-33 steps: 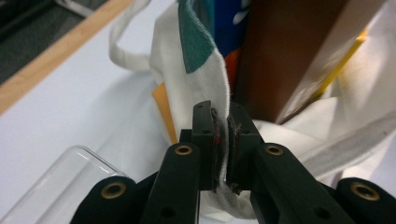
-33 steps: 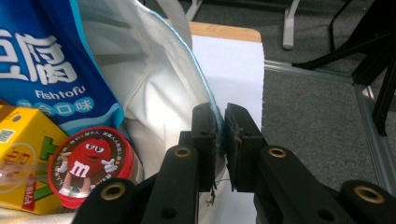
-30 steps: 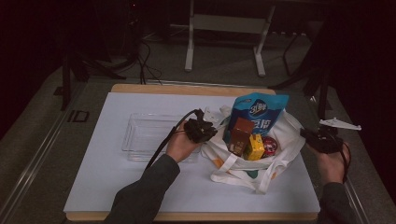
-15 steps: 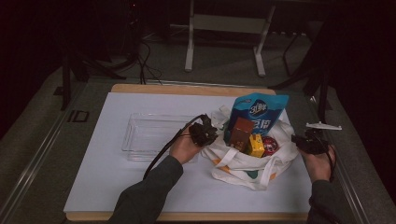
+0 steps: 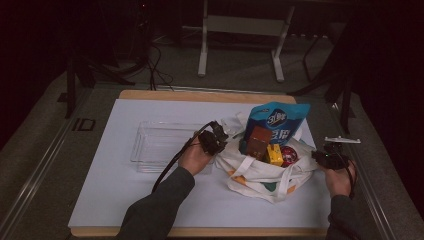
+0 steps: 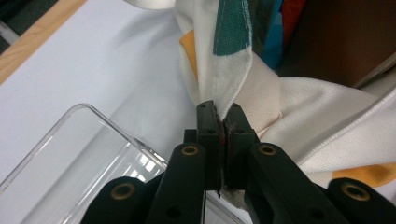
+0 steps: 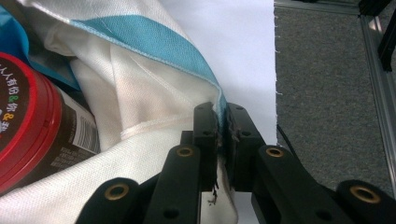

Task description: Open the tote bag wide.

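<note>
A white cloth tote bag (image 5: 260, 172) lies on the white table mat, holding a blue snack pouch (image 5: 276, 122), a brown box (image 5: 258, 141), a yellow box (image 5: 274, 154) and a red-lidded jar (image 5: 288, 155). My left gripper (image 5: 223, 136) is shut on the bag's left rim; its jaws pinch the cloth (image 6: 219, 122) in the left gripper view. My right gripper (image 5: 316, 156) is shut on the bag's right rim, clamping a teal-edged fold (image 7: 222, 119). The jar (image 7: 28, 121) lies close to the left of those jaws.
A clear plastic tray (image 5: 160, 145) stands left of the bag, right beside my left hand. The mat's right edge (image 7: 274, 70) meets grey carpet. A metal rail (image 5: 372, 200) runs along the table's right side. A stand's legs (image 5: 240, 45) rise behind the table.
My right gripper has sunk toward the table with the bag's right rim in it, and that side of the bag has lowered. The left gripper has stayed put.
</note>
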`<act>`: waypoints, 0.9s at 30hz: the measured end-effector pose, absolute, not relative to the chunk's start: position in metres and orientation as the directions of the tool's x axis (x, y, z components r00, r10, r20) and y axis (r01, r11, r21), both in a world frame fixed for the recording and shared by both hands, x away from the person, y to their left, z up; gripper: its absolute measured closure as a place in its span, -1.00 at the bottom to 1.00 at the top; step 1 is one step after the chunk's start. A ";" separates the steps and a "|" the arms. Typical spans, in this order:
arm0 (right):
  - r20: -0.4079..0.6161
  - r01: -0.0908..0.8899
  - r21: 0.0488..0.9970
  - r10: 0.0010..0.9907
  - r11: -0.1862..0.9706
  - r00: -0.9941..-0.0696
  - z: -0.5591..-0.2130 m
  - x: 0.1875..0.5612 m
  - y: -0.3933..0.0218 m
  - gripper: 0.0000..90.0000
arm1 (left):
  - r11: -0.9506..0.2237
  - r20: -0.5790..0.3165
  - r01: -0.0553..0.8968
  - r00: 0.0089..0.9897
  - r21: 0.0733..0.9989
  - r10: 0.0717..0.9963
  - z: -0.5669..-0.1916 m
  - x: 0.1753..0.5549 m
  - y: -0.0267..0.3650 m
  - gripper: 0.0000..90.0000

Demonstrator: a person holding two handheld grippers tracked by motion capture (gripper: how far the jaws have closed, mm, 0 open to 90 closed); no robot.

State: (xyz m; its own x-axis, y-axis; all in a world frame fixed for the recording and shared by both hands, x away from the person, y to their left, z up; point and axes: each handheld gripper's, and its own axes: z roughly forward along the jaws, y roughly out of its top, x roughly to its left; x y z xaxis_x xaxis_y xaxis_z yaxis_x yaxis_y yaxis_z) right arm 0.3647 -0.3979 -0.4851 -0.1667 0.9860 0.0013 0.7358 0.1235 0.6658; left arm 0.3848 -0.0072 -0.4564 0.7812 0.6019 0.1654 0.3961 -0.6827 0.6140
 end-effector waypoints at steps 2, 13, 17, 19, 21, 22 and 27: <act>-0.010 0.736 0.665 0.986 0.130 -0.166 -0.484 0.364 -0.396 0.87 | -0.683 0.163 0.392 0.785 0.616 0.598 -0.456 0.383 -0.008 0.95; 0.025 0.674 0.729 0.980 0.118 -0.199 -0.456 0.337 -0.403 0.48 | -0.618 0.117 0.359 0.796 0.699 0.594 -0.439 0.372 0.005 0.44; 0.012 0.637 0.758 0.974 0.139 -0.226 -0.443 0.322 -0.402 0.42 | -0.598 0.124 0.331 0.796 0.730 0.592 -0.431 0.365 0.007 0.41; 0.014 0.623 0.769 0.970 0.145 -0.242 -0.438 0.314 -0.400 0.40 | -0.594 0.128 0.320 0.798 0.738 0.589 -0.427 0.362 0.008 0.38; 0.010 0.606 0.780 0.964 0.159 -0.265 -0.435 0.307 -0.397 0.39 | -0.589 0.126 0.308 0.805 0.748 0.580 -0.425 0.358 0.007 0.38; 0.015 0.595 0.787 0.959 0.164 -0.284 -0.433 0.302 -0.394 0.39 | -0.588 0.122 0.305 0.809 0.750 0.575 -0.424 0.357 0.006 0.39; 0.015 0.566 0.796 0.928 0.214 -0.372 -0.432 0.283 -0.378 0.38 | -0.584 0.098 0.286 0.838 0.760 0.537 -0.423 0.351 -0.001 0.44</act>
State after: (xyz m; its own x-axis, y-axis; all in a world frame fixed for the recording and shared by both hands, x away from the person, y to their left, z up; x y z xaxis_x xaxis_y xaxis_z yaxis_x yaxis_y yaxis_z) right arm 0.2826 -0.3780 -0.4321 -0.3725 0.9279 0.0154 0.5657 0.2139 0.7964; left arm 0.3506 -0.0006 -0.4227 0.8376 0.5375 0.0977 0.2858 -0.5836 0.7601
